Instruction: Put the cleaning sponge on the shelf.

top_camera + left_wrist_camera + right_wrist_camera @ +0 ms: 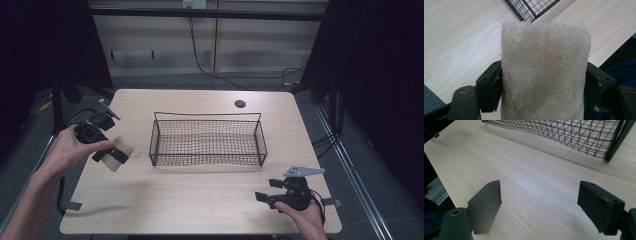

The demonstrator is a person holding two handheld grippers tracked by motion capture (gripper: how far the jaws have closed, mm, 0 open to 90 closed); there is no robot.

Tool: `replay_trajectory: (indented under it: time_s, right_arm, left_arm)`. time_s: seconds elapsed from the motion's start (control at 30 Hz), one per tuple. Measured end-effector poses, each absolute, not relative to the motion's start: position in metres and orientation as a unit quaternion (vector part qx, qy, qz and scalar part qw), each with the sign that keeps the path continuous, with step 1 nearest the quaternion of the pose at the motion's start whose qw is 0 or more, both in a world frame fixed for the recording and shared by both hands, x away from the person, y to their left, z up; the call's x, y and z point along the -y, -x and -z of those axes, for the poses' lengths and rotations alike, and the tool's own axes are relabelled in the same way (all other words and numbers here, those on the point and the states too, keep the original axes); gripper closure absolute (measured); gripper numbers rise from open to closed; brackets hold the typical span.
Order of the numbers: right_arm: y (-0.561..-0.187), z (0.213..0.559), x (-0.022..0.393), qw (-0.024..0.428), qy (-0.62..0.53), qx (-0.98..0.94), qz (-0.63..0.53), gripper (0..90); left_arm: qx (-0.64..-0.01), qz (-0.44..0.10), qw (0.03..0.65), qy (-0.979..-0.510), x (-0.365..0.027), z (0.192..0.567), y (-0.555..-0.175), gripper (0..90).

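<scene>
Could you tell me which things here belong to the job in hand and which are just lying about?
In the job:
- towel, rolled, clamped in the left gripper
- wire basket, empty, beside the towel
- table

Idle or lying about:
- right gripper, jaws open, nothing between them
- cable on the floor behind the table
- round hole near the table's far edge
</scene>
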State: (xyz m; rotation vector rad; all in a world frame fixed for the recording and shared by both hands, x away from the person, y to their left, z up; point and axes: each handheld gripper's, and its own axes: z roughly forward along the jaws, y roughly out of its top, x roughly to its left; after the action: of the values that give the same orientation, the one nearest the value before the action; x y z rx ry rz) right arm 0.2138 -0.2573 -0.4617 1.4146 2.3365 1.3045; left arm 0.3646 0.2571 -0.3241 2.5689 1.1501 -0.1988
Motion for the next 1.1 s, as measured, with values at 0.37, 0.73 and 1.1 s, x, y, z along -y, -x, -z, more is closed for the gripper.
replay_trajectory:
  time_s: [0.37, 0.73, 1.1]
  right_arm:
    - [-0.214, 0.462, 0.257, 0.056, -0.466, -0.771, -0.430, 18.9]
    - [-0.214, 0.462, 0.258, 0.057, -0.466, -0.771, -0.431, 18.9]
    - [-0.214, 0.462, 0.258, 0.056, -0.466, -0.770, -0.432, 18.8]
  left_arm:
    - [-0.399, 0.065, 0.161, -0.900, -0.232, 0.314, -0.373, 26.6]
    - [-0.400, 0.074, 0.170, -0.897, -0.210, 0.312, -0.383, 26.6]
    - [-0.403, 0.075, 0.171, -0.896, -0.188, 0.310, -0.392, 26.6]
